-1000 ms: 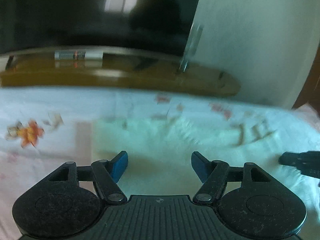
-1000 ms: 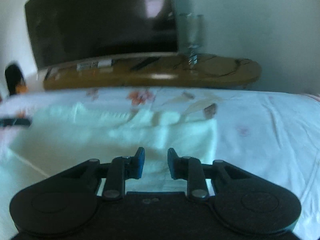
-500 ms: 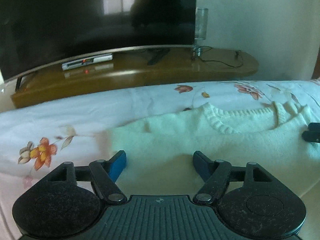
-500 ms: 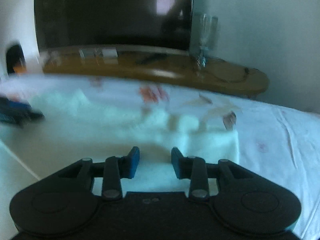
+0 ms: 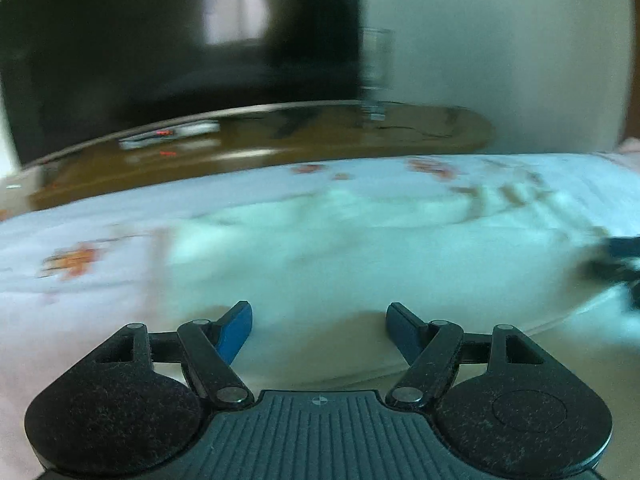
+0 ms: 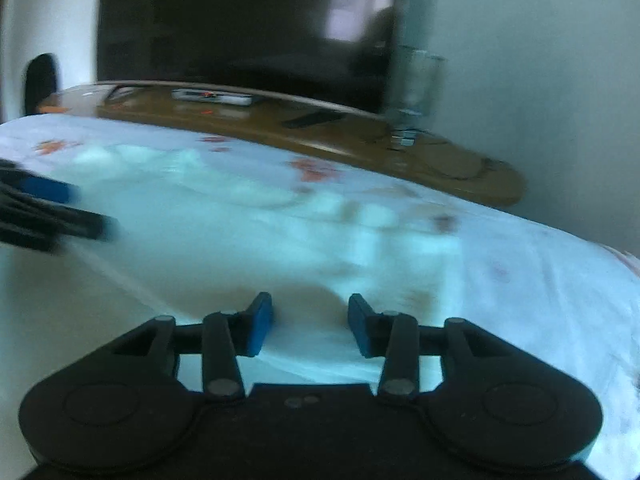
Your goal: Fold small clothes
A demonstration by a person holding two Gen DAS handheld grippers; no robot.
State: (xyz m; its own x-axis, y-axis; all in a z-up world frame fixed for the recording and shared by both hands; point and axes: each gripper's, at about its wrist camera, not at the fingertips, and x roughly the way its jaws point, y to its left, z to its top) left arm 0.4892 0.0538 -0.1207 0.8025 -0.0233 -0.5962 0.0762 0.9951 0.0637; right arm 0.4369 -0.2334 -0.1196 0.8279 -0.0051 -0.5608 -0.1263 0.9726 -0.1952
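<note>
A small pale knit sweater (image 5: pixel 340 256) lies spread on a floral bedsheet (image 5: pixel 80 240); it also shows in the right wrist view (image 6: pixel 240 232). My left gripper (image 5: pixel 319 322) is open and empty, just above the sweater's near edge. My right gripper (image 6: pixel 310 322) is open and empty above the sweater's right part. The right gripper shows at the right edge of the left wrist view (image 5: pixel 616 264); the left gripper shows at the left edge of the right wrist view (image 6: pixel 44 208). Both views are blurred by motion.
Beyond the bed stand a curved wooden TV stand (image 5: pixel 280 144), a large dark television (image 5: pixel 160 48) and a clear glass (image 6: pixel 416 92). A set-top box (image 6: pixel 212 97) lies on the stand. A white wall (image 5: pixel 500 40) is at the right.
My right gripper's jaws have opened wider than in the earlier frames. Both cameras have swung sideways over the sweater, and the left gripper stays open.
</note>
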